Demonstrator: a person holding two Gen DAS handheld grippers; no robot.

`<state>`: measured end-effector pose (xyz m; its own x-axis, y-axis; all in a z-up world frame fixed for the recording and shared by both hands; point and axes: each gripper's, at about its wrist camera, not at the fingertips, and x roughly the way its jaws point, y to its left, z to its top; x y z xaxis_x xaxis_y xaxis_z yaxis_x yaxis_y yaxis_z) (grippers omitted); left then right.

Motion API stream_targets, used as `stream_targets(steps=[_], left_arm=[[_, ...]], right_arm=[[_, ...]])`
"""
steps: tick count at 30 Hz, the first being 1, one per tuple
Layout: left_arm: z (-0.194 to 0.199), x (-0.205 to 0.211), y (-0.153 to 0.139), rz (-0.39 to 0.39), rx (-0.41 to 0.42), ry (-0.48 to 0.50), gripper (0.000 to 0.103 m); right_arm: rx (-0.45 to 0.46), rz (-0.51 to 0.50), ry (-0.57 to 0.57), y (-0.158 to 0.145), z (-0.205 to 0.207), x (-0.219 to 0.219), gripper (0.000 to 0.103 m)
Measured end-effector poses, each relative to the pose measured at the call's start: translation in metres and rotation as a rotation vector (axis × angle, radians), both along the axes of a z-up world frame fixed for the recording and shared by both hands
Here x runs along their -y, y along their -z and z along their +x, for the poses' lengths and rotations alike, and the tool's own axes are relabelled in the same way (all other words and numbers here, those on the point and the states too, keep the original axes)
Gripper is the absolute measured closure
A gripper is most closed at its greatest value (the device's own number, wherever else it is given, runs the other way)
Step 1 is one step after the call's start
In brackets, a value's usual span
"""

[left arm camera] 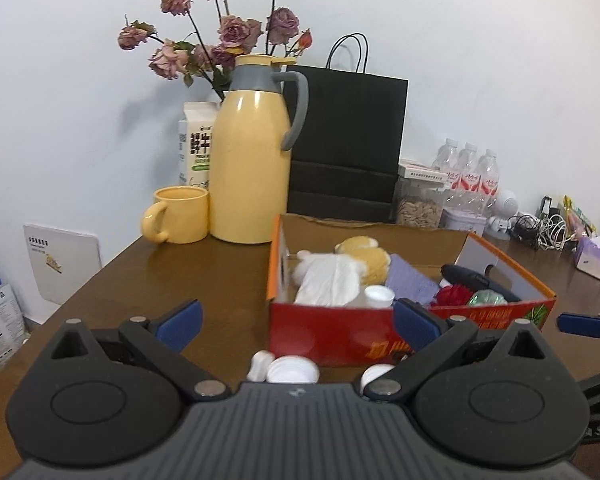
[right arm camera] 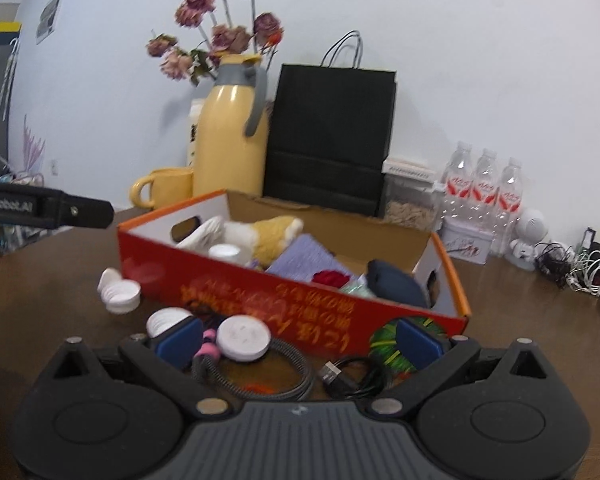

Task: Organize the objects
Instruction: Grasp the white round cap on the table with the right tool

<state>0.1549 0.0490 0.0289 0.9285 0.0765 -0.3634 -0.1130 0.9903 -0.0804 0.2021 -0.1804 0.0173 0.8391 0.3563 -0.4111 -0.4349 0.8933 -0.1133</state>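
The white lid (right arm camera: 243, 338) is lying flat, face up and round so without any long axis, just before the red box (right arm camera: 284, 312), between the wide, empty jaws of the right gripper (right arm camera: 298, 342), which should be closing squarely across its rim, the left gripper (left arm camera: 298, 326) hovering wide too.

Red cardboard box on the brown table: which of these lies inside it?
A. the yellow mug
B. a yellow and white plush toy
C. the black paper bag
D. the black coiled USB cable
B: the yellow and white plush toy lies inside the red cardboard box, next to a purple cloth, while the other three things are outside it.
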Motion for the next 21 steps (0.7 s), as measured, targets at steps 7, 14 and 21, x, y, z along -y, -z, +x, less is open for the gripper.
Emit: stream_targets(steps=[7, 14, 21], left_arm=[[-0.015, -0.010, 0.010, 0.008, -0.040, -0.013, 0.000], [-0.011, -0.003, 0.024, 0.014, -0.086, 0.011, 0.000], [0.002, 0.024, 0.037, 0.045, -0.136, 0.078, 0.000]], right_arm=[[-0.130, 0.007, -0.042, 0.013, 0.028, -0.025, 0.045], [-0.224, 0.088, -0.077, 0.024, 0.051, -0.033, 0.059], [-0.218, 0.152, -0.086, 0.022, 0.045, -0.019, 0.066]])
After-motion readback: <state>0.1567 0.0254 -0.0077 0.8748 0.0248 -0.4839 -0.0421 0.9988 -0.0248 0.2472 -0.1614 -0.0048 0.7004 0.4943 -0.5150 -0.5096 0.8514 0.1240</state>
